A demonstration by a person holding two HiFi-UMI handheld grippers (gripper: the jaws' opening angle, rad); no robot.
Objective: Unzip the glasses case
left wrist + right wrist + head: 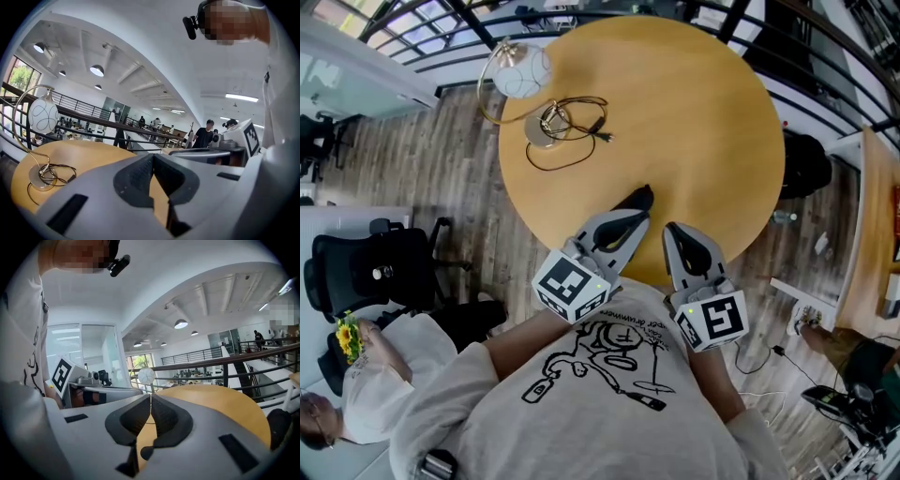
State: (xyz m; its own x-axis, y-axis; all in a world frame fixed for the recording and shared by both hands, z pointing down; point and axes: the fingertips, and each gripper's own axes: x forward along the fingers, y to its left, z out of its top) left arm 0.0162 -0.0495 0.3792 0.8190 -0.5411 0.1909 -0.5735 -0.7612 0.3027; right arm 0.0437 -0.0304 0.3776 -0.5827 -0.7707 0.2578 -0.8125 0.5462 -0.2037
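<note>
1. The left gripper [640,217] and the right gripper [672,231] (two in all) are both pressed together with nothing between their pads. They sit side by side over the table's near edge.
2. One dark glasses case [636,198] lies on the table just past the left gripper's tip, partly hidden by it.
3. The one round wooden table [703,112] also carries one globe lamp [523,73] and one coiled black cable [574,120], far left.
4. Around it are a plank floor [441,178], a dark railing [93,121] and one black office chair [375,267].
</note>
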